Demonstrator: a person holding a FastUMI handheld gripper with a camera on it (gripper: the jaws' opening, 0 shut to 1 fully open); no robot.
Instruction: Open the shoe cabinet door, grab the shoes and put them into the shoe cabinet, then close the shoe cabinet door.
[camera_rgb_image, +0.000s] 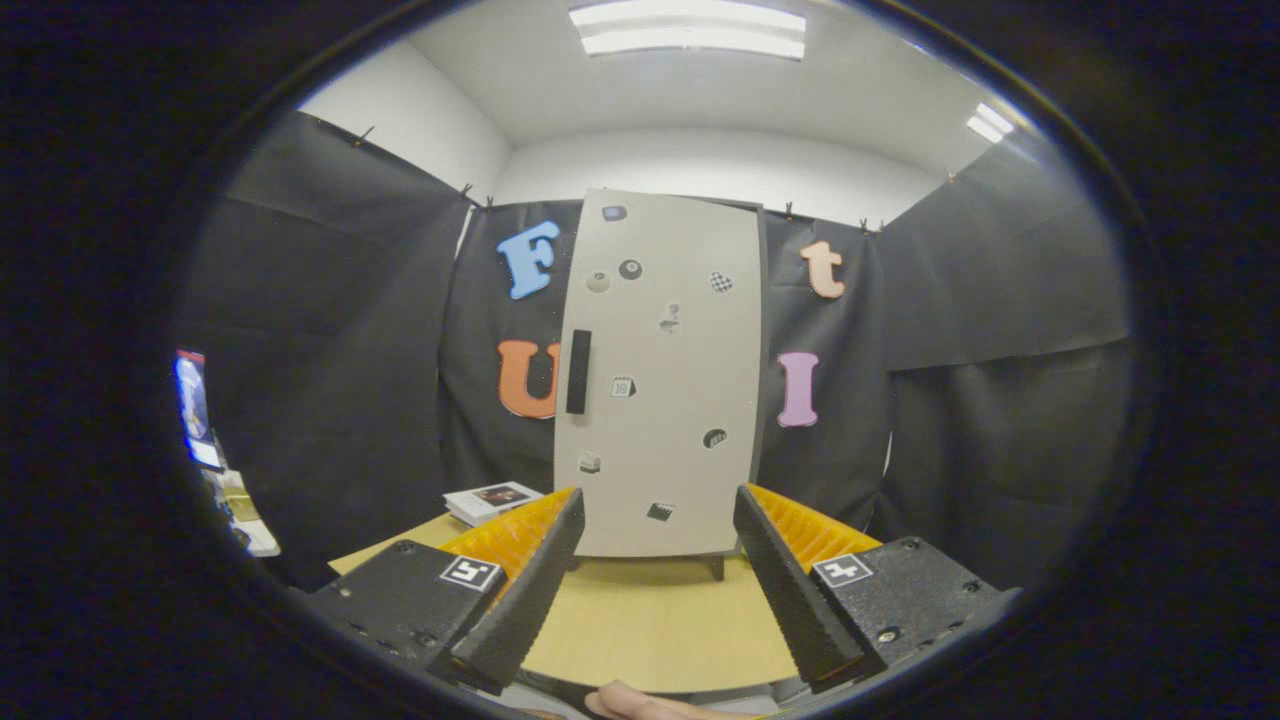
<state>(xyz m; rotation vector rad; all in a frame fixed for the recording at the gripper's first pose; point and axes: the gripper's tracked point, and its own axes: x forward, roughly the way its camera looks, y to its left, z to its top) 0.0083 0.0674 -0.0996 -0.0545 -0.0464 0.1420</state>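
A tall pale grey shoe cabinet (665, 380) stands on the wooden table (650, 620), straight ahead and beyond the fingers. Its door is shut, with a dark vertical handle (578, 372) near the left edge and several small stickers across the front. My gripper (658, 515) is open, its two fingers spread wide with nothing between them, still well short of the cabinet. Both fingertips frame the cabinet's lower part.
A small stack of books or booklets (493, 500) lies on the table left of the cabinet. A lit screen (192, 405) stands at the far left with some clutter below it. Part of a hand (640, 703) shows under the fingers.
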